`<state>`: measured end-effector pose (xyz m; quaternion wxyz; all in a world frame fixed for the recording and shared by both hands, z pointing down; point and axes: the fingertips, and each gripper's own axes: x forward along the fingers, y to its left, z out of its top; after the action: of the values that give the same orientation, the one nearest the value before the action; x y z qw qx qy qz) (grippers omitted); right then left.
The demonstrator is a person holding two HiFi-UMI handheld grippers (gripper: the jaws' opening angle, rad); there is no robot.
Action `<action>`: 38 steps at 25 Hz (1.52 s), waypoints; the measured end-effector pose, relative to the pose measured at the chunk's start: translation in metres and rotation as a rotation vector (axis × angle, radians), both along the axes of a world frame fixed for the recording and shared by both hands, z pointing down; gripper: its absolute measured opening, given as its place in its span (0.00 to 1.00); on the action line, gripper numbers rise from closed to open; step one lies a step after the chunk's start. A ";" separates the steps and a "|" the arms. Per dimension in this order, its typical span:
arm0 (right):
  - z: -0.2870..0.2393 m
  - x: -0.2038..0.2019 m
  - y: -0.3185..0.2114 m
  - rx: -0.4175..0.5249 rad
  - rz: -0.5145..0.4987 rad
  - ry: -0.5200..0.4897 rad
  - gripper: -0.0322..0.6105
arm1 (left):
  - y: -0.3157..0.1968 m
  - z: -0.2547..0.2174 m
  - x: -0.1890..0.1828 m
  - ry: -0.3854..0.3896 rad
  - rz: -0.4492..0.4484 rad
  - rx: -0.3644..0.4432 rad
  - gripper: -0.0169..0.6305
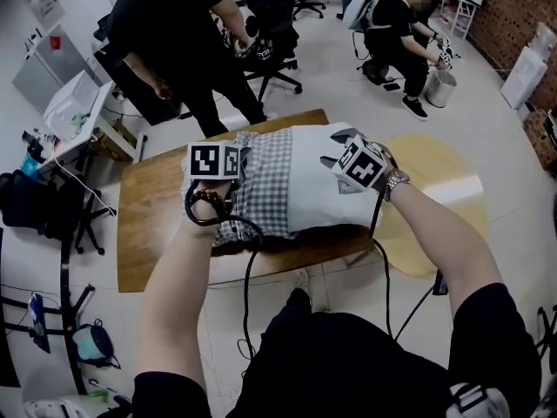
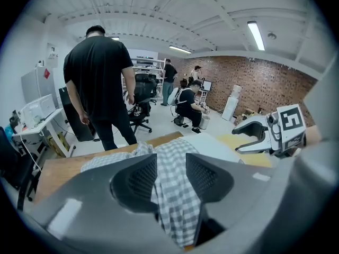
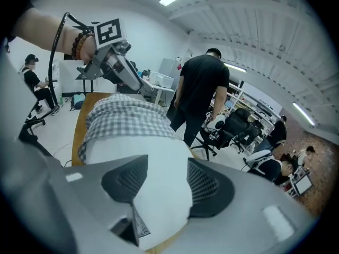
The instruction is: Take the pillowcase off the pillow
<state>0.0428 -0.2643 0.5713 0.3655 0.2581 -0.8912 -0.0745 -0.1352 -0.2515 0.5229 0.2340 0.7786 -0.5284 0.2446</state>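
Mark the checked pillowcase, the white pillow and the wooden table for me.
pillowcase [image 2: 175, 194], left gripper view, on the checked fold in the foreground.
pillow [image 3: 160, 189], right gripper view, on its bare white end.
table [image 1: 148, 216], head view, on bare wood left of the pillowcase.

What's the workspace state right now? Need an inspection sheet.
Surface: wooden table, with the job's things across its middle.
Job's things: white pillow lies on the table. The checked pillowcase is bunched over the pillow's left part in the head view, not off yet.
Clutter: nothing seen on the table.
Tools: left tool has its jaws apart with checked fabric between them, not clearly pinched. Right tool is closed on the pillow's bare end.
Cables: black cables hang from both tools past the table's near edge.
Surroundings: standing person just beyond the table; seated person and office chair further back.
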 end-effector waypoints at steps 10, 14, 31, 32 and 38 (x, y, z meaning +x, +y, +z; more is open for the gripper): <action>-0.006 -0.042 -0.090 -0.112 0.034 -0.038 0.41 | -0.096 -0.001 -0.023 -0.049 0.119 -0.091 0.34; -0.009 -0.058 -0.127 -0.156 0.043 -0.046 0.41 | -0.134 0.008 -0.034 -0.048 0.168 -0.159 0.36; -0.003 -0.124 -0.265 -0.540 -0.019 -0.030 0.48 | -0.269 0.050 -0.066 -0.099 0.387 -0.549 0.44; -0.001 -0.126 -0.269 -0.567 -0.031 -0.021 0.49 | -0.273 0.056 -0.068 -0.108 0.400 -0.576 0.44; 0.031 -0.126 -0.275 -0.727 -0.059 0.016 0.50 | -0.279 0.099 -0.073 -0.170 0.468 -0.703 0.43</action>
<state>-0.0834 -0.5395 0.6027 0.4380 0.0848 -0.8637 0.2344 -0.2078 -0.5300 0.6222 0.3789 0.7274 -0.2393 0.5196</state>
